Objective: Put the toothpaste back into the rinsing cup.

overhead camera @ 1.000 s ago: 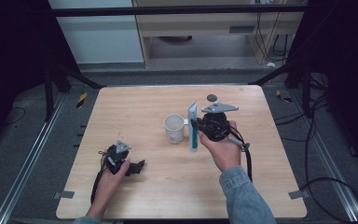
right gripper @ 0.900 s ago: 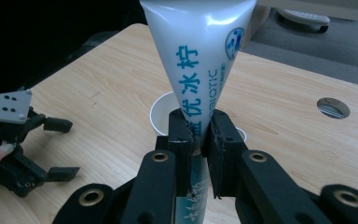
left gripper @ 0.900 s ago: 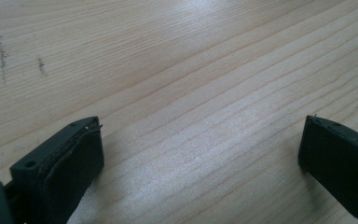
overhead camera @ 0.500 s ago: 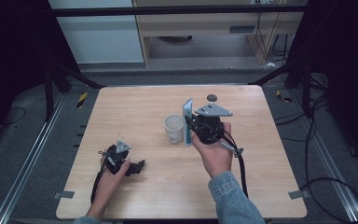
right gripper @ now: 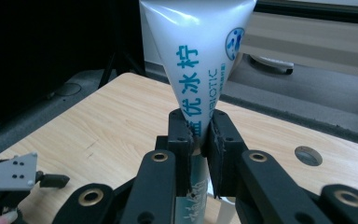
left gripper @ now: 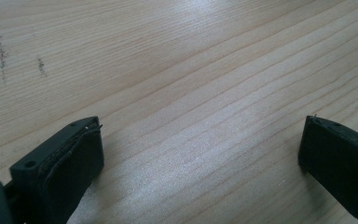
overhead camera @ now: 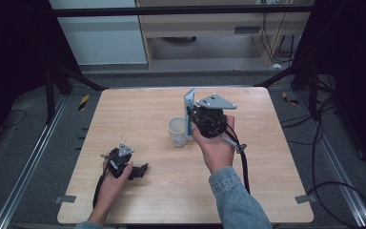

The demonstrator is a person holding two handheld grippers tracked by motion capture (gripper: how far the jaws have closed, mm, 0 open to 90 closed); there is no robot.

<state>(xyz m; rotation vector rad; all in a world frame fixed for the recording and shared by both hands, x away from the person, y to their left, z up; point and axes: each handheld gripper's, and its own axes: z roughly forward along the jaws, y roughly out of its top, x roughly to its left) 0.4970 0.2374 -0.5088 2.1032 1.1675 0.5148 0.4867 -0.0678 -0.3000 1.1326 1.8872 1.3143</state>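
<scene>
Wooden surface, 1 paper cup, 1 toothpaste tube.
Right hand-held gripper pinches tube upright just beside cup; left hand-held gripper spread, idle on surface. Best practice: keep tube vertical, centre over cup, lower gently.

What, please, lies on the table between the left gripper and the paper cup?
Nothing: the high view shows bare wooden table between the left gripper and the paper cup.
</scene>
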